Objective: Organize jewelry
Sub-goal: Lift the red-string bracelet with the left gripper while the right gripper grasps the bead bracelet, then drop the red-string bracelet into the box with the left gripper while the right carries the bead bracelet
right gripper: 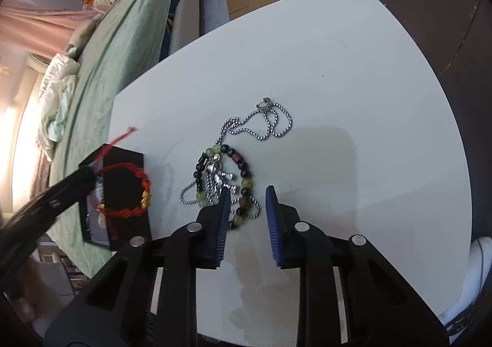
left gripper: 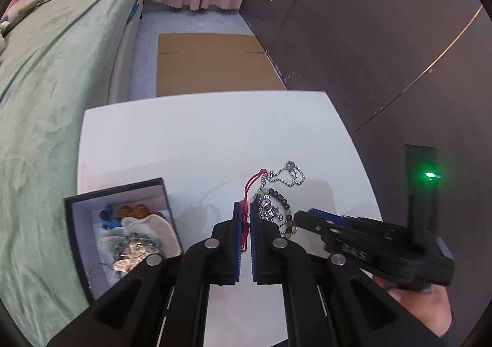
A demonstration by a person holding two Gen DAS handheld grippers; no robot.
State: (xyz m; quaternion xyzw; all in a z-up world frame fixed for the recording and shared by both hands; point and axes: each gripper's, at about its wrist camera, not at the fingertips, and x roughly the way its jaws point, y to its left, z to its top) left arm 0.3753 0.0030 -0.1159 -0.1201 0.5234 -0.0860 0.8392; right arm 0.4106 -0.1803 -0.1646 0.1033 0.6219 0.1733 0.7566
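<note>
My left gripper [left gripper: 245, 208] is shut on a red cord bracelet [left gripper: 246, 217]; in the right wrist view the bracelet [right gripper: 129, 190] with gold beads hangs from it over the black jewelry box [right gripper: 123, 217]. The open box [left gripper: 123, 224] holds several pieces. A green and black bead bracelet [right gripper: 227, 181] and a silver chain necklace [right gripper: 267, 122] lie tangled on the white table [right gripper: 338, 101]. My right gripper [right gripper: 247, 196] is open, its fingers either side of the bead bracelet's near part. The right gripper also shows in the left wrist view [left gripper: 310, 217].
A bed with a green cover [left gripper: 46, 101] runs along the table's left side. Flat cardboard [left gripper: 209, 64] lies on the floor beyond the table. A dark wall [left gripper: 384, 39] stands at the right.
</note>
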